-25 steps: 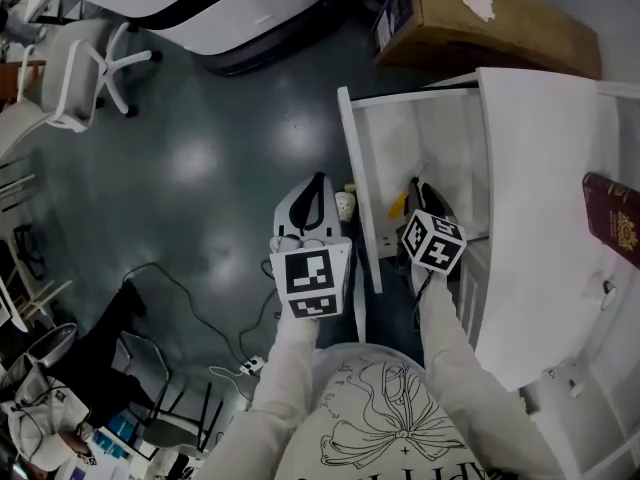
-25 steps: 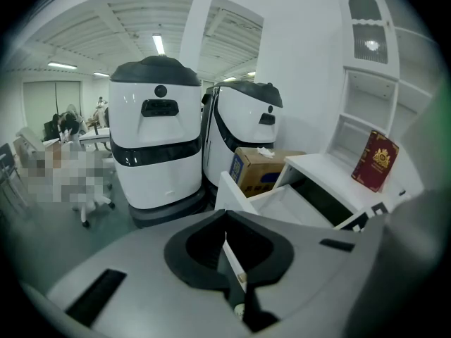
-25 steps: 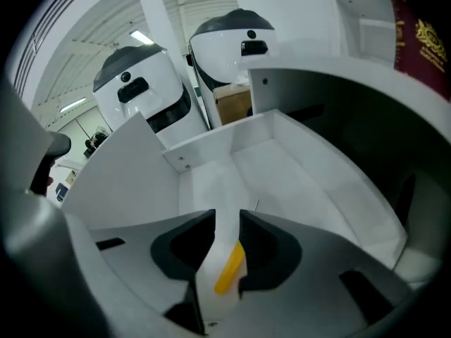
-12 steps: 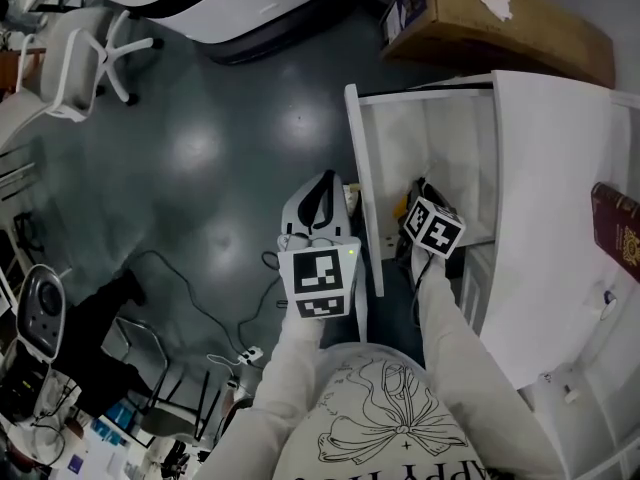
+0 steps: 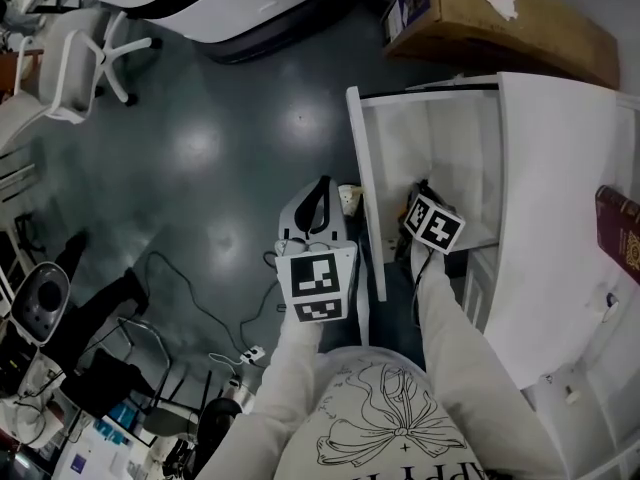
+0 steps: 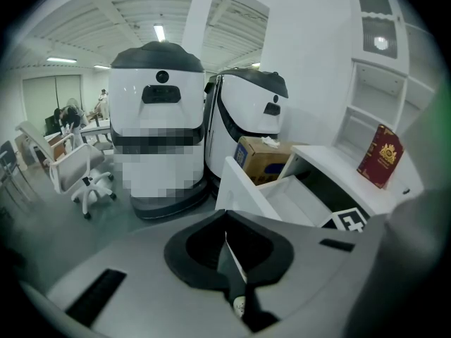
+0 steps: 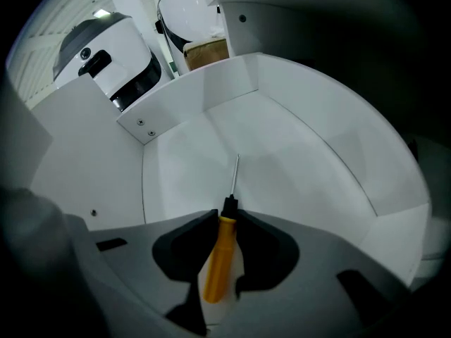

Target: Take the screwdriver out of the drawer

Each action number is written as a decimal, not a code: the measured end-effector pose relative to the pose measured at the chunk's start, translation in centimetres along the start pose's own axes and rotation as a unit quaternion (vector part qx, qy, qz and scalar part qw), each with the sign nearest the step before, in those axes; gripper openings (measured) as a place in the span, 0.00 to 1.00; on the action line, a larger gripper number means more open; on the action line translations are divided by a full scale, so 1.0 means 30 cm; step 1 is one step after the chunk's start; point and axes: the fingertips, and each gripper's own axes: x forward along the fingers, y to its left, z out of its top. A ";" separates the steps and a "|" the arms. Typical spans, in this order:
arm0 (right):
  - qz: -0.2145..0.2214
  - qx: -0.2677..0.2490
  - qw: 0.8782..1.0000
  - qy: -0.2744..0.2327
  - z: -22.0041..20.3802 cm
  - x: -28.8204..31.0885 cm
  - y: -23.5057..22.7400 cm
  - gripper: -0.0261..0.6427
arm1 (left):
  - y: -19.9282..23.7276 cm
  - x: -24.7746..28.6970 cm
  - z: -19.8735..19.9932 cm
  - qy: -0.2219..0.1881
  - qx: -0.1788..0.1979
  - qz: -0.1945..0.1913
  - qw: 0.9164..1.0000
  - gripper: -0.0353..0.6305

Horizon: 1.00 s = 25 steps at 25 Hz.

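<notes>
A screwdriver (image 7: 218, 255) with a yellow handle and thin metal shaft lies on the floor of the open white drawer (image 7: 183, 111). My right gripper (image 7: 225, 217) points steeply down into the drawer (image 5: 365, 198). Its black jaws are closing with the handle between them, and a little gap still shows beside the handle. In the head view the right gripper (image 5: 421, 192) is down inside the drawer, under its marker cube, and the screwdriver is hidden. My left gripper (image 5: 320, 190) hangs over the floor just left of the drawer front. In its own view the left gripper (image 6: 227, 248) is shut with nothing held.
A cardboard box (image 5: 500, 18) stands beyond the drawer. A dark red book (image 5: 620, 228) lies on the white cabinet top (image 5: 550, 218). A small pale cup (image 5: 348, 199) sits on the floor by the drawer front. White machines (image 5: 200, 8), a chair (image 5: 85, 58) and cables (image 5: 230, 328) occupy the left.
My right gripper has sunk lower into the drawer, its marker cube now smaller and deeper. The left gripper has stayed about where it was.
</notes>
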 end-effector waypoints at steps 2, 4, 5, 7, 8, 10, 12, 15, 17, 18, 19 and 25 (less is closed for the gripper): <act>-0.004 -0.004 1.000 -0.001 0.002 0.000 -0.001 0.16 | 0.003 -0.002 -0.002 0.000 -0.002 0.001 1.000 0.06; -0.004 -0.006 1.000 -0.001 0.000 -0.001 0.002 0.15 | 0.006 -0.009 0.000 -0.002 -0.003 0.001 1.000 0.06; -0.002 -0.006 1.000 -0.001 -0.002 -0.002 0.003 0.15 | 0.006 -0.013 0.001 -0.002 -0.003 0.001 1.000 0.06; 0.006 -0.006 1.000 -0.003 -0.002 -0.015 0.008 0.15 | 0.005 -0.022 0.005 -0.004 -0.001 0.001 1.000 0.06; 0.011 -0.006 1.000 -0.007 0.003 -0.028 0.012 0.15 | 0.005 -0.028 0.009 -0.006 -0.001 0.001 1.000 0.06; 0.019 -0.007 1.000 -0.022 0.027 -0.069 0.026 0.15 | 0.005 -0.044 0.022 -0.012 -0.001 0.002 1.000 0.06; 0.028 -0.011 0.999 -0.043 0.060 -0.125 0.047 0.15 | 0.003 -0.065 0.039 -0.021 -0.003 0.002 1.000 0.06; 0.048 -0.020 0.996 -0.071 0.098 -0.209 0.084 0.15 | -0.005 -0.104 0.065 -0.034 -0.005 0.002 0.999 0.06; 0.061 -0.026 0.994 -0.088 0.122 -0.266 0.110 0.15 | -0.009 -0.133 0.086 -0.043 -0.007 0.004 0.999 0.06; 0.064 -0.030 0.993 -0.097 0.136 -0.297 0.121 0.15 | -0.012 -0.148 0.100 -0.048 -0.007 0.004 0.999 0.06; 0.066 -0.035 0.992 -0.106 0.150 -0.328 0.130 0.15 | -0.017 -0.164 0.116 -0.053 -0.006 0.003 0.999 0.06; 0.069 -0.088 0.978 -0.175 0.255 -0.545 0.172 0.15 | -0.058 -0.275 0.244 -0.104 0.005 -0.002 0.995 0.06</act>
